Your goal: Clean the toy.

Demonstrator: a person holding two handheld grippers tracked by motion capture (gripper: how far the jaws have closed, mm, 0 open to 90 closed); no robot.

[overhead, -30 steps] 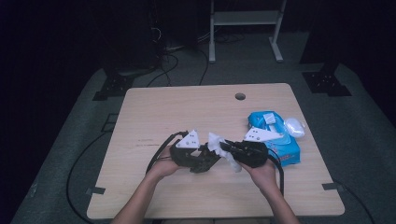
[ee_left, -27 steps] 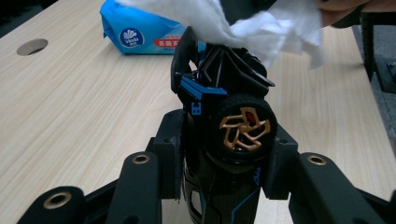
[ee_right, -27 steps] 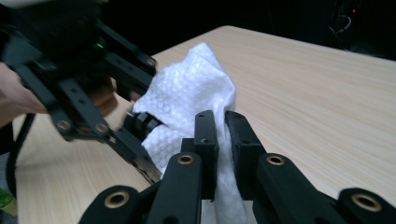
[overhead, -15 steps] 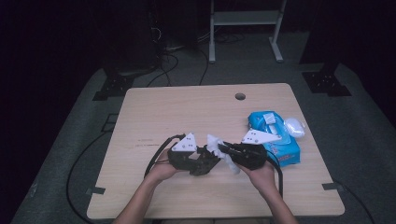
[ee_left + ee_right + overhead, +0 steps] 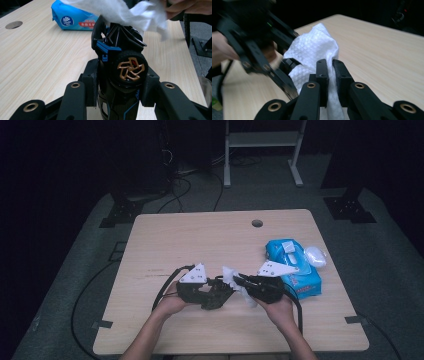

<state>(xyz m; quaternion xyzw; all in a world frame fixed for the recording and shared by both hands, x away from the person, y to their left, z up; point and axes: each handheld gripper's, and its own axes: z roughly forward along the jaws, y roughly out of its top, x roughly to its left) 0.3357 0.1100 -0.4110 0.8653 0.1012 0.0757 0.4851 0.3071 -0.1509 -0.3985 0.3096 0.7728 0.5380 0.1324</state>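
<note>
1. Both grippers meet low over the near middle of the table [image 5: 175, 235]: the left gripper [image 5: 117, 85] has its jaws clamped on the sides of a black toy car [image 5: 122, 60], and the right gripper [image 5: 330, 72] has its jaws pinched nearly together on a white wipe [image 5: 312, 47].
2. In the left gripper view the toy car stands lengthwise along the jaws, its long axis running away from the camera — one end sunk between the pads, the other pointing toward the far side of the table. A wheel with a gold rim [image 5: 131, 68] faces the camera, with blue trim just beside it.
3. The wipe drapes over the far end of the car, touching it; in the high view it shows as a white patch [image 5: 235, 279] between the two grippers.
4. A blue pack of wipes [image 5: 292, 267] lies to the right, just beyond the right gripper — near, but apart from the car. A small white object [image 5: 315, 256] lies against its far right edge.
5. The light wooden table has a round hole [image 5: 257, 223] near its far edge.
6. Beyond it the room is dark, with grey floor, cables and a metal stand.
</note>
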